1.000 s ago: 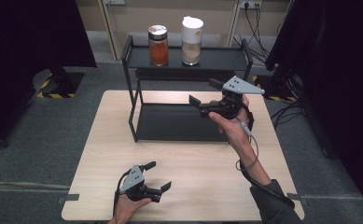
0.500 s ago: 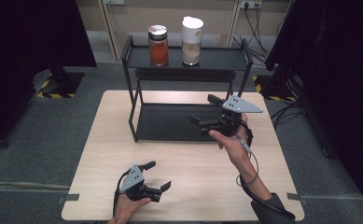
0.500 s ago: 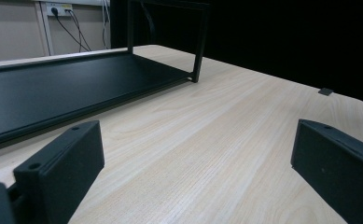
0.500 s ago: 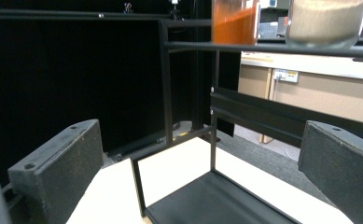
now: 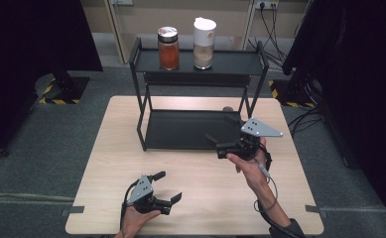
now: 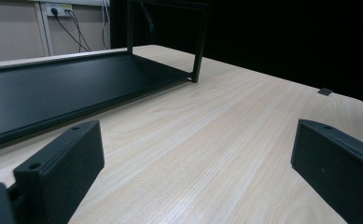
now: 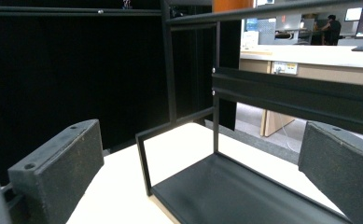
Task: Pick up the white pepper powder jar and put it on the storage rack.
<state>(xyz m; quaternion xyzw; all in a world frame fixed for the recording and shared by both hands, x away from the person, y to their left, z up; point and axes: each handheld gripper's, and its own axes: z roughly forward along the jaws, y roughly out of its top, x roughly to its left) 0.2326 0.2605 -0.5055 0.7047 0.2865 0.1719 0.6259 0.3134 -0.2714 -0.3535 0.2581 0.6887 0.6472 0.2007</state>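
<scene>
Right gripper (image 5: 223, 135), jaws spread and empty, has drawn back from the rack's lower shelf (image 5: 180, 130) toward the person; left gripper (image 5: 166, 186) waits open nearer the table edge, so both jars look placed

The person's left hand (image 5: 133, 220) comes in from the near edge, holding the left gripper (image 5: 169, 187) low with its jaws spread wide and empty. The right forearm (image 5: 267, 206) stretches farther forward, the right hand (image 5: 250, 161) raising the right gripper (image 5: 220, 131) with its jaws likewise parted, its grey three-cornered plate (image 5: 260, 128) facing up.
</scene>
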